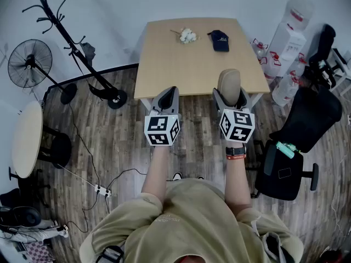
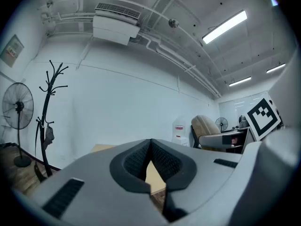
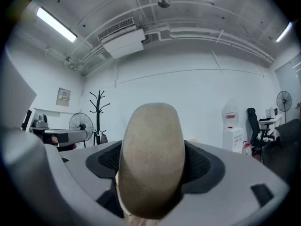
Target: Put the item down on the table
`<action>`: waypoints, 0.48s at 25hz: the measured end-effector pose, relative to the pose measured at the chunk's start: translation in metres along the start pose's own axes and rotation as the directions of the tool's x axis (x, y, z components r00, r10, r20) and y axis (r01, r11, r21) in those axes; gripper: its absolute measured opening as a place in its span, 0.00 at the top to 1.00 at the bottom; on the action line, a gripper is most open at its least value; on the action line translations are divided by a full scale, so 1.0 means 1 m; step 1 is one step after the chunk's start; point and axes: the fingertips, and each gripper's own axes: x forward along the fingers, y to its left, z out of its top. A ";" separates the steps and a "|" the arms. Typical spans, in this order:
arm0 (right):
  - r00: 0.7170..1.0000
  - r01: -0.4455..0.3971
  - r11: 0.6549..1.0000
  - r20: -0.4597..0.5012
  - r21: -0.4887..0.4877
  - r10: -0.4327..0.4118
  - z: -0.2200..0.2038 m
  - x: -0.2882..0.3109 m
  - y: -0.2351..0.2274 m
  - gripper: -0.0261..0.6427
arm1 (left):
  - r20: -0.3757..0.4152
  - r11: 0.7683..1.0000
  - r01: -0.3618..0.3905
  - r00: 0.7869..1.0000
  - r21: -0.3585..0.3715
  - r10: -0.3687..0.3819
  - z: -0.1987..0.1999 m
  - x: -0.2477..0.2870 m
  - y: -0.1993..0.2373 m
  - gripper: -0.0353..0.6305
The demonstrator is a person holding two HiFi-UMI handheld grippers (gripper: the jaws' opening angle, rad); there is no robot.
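The right gripper (image 1: 231, 98) squeezes a tan thing (image 1: 228, 81) between its jaws. The jaws are wide because the tan thing (image 3: 151, 159) is fat and round. It is up in the air, just over the near edge of the table (image 1: 186, 64), not lying on it. The left gripper (image 1: 167, 95) is beside it, and its jaws are pressed together with nothing in them. A blue cap (image 1: 220, 40) and a white clump (image 1: 187, 35) lie at the far end of the table.

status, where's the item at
Left claw shut, empty. Right claw shut on tan item, at table's near edge. Cap, white flowers at far edge.
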 end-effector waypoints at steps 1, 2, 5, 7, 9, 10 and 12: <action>1.000 -0.001 1.000 0.000 0.002 0.001 0.000 -0.002 -0.001 0.36 | 0.000 1.000 -0.001 1.000 0.001 0.001 0.000 0.000 -0.003 0.91; 1.000 -0.002 1.000 -0.001 0.003 0.002 -0.001 -0.004 -0.003 0.36 | 0.000 1.000 -0.003 1.000 0.003 0.003 0.000 -0.001 -0.005 0.91; 1.000 -0.002 1.000 0.000 -0.003 0.002 -0.004 -0.013 -0.006 0.36 | -0.004 1.000 -0.005 1.000 0.013 0.005 -0.002 -0.005 -0.015 0.91; 1.000 -0.005 1.000 0.013 0.001 0.005 -0.005 -0.017 -0.007 0.36 | -0.005 1.000 -0.005 1.000 0.017 0.005 -0.005 -0.009 -0.021 0.91; 0.999 -0.033 0.999 0.034 0.034 0.032 -0.005 -0.019 -0.007 0.36 | -0.008 1.000 -0.008 1.000 0.011 0.008 -0.011 -0.011 -0.026 0.91; 0.998 -0.052 0.997 0.038 0.051 0.050 -0.007 -0.022 -0.007 0.36 | -0.012 1.000 -0.010 1.000 0.002 0.010 -0.016 -0.012 -0.030 0.91; 0.998 -0.062 0.997 0.034 0.047 0.061 -0.009 -0.027 -0.009 0.36 | -0.022 1.000 -0.012 1.000 -0.014 0.012 -0.025 -0.015 -0.038 0.91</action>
